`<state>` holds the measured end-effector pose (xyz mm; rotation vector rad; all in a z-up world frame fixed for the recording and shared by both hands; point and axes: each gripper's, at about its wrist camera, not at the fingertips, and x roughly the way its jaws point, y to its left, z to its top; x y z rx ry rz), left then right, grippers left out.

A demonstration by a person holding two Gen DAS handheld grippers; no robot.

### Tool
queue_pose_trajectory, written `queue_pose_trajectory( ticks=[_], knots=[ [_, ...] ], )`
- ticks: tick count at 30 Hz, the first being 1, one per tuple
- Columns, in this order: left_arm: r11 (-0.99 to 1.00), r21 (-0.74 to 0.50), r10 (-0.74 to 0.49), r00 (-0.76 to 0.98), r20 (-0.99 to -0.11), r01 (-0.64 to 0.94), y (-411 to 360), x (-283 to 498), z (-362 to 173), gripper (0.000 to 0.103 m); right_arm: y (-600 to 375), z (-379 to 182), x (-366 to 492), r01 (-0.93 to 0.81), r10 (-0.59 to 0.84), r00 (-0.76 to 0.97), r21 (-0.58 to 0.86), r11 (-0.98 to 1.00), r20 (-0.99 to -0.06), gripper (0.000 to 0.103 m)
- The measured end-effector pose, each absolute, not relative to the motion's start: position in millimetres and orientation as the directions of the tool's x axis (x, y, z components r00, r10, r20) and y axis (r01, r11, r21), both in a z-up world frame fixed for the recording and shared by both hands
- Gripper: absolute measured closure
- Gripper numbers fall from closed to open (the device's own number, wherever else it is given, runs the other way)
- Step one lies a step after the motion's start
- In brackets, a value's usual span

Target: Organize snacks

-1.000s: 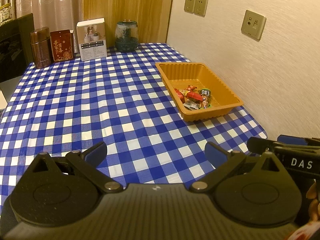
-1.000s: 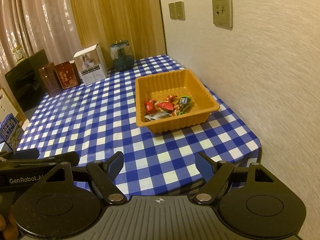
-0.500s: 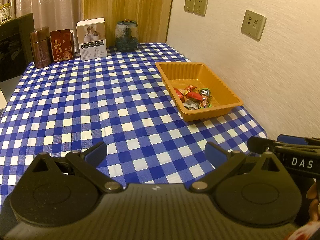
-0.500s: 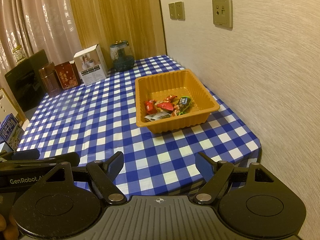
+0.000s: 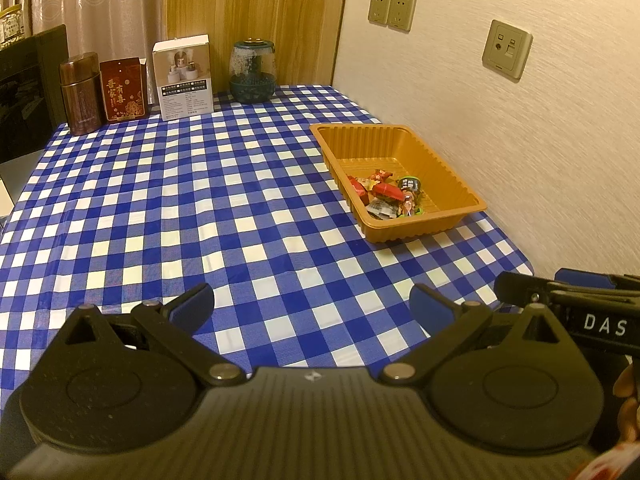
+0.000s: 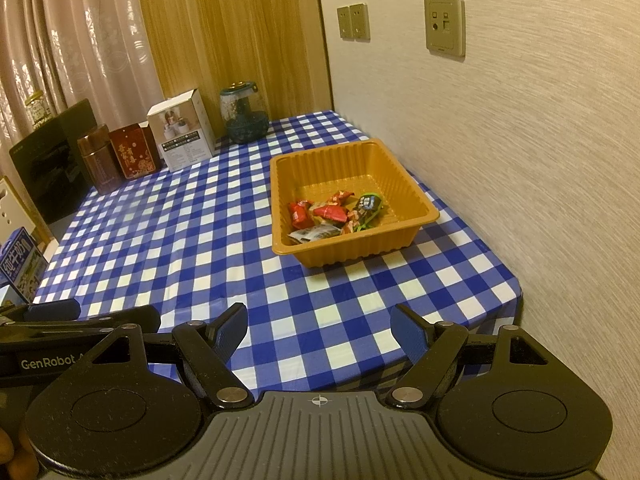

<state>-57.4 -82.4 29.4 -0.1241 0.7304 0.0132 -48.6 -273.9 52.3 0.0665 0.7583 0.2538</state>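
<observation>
An orange plastic tray (image 5: pixel 456 184) (image 6: pixel 416 200) sits on the blue checked tablecloth by the right wall. Several wrapped snacks (image 5: pixel 386 196) (image 6: pixel 336 216) lie in its near half. My left gripper (image 5: pixel 312 304) is open and empty above the table's near edge, well short of the tray. My right gripper (image 6: pixel 320 328) is open and empty, also at the near edge, in front of the tray. Each gripper shows at the side of the other's view.
At the table's far edge stand a brown tin (image 5: pixel 80 94), a red box (image 5: pixel 122 90), a white box (image 5: pixel 182 78) and a glass jar (image 5: pixel 253 72). A black panel (image 5: pixel 28 92) stands at the left. The wall (image 5: pixel 520 120) runs along the right.
</observation>
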Motion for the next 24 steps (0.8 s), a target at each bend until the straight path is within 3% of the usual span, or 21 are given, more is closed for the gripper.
queue_pose_trajectory(
  ticks=[24],
  knots=[
    [0.993, -0.099, -0.02, 0.756, -0.655, -0.059, -85.2, -58.0, 29.8, 0.0, -274.1, 53.0, -48.8, -0.205, 0.252, 0.698, 0.15, 0.967, -0.67, 0.025]
  ],
)
